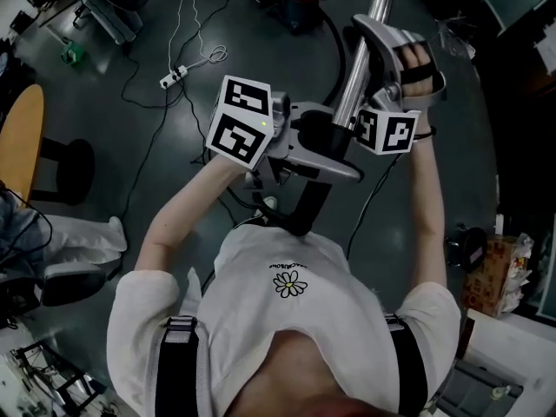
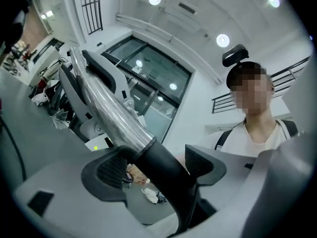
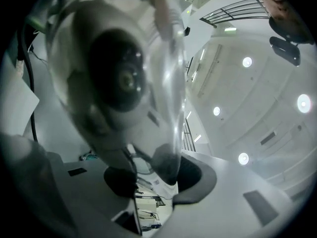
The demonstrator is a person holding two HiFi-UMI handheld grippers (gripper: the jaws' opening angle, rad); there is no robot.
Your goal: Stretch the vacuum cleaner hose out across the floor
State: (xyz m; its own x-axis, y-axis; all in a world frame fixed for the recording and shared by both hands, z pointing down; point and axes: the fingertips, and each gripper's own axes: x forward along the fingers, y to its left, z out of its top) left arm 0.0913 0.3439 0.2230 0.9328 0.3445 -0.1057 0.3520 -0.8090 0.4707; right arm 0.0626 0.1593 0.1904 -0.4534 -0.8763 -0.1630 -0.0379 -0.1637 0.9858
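- At the far left stands a wooden table [image 1: 19,137], and just beside it a black round stool [image 1: 68,168].
- On the dark floor [image 1: 156,24] lies a white power strip [image 1: 172,79] with its white cable in loops.
- My left claw [image 2: 156,165] points across my body. Its jaws stand apart around the black handle bend [image 1: 306,202], at the place where this bend joins the metal tube. The left pad lies against the collar, but at the right pad a narrow gap shows, so this claw is not clamping.
- Far ahead on the floor sits the red and blue vacuum cleaner [image 1: 295,0].
- The vacuum cleaner hose [image 1: 335,37] is black. It curves from the machine over the floor and goes behind the tube.
- The shiny metal wand tube [image 1: 376,3] runs slanted, from the top of the head view down to the black bend in front of my chest.
- My right claw [image 3: 156,175] is closed on this tube higher up, with both pads against the metal.
- At the far right, a cardboard box [image 1: 499,272] stands on the floor.
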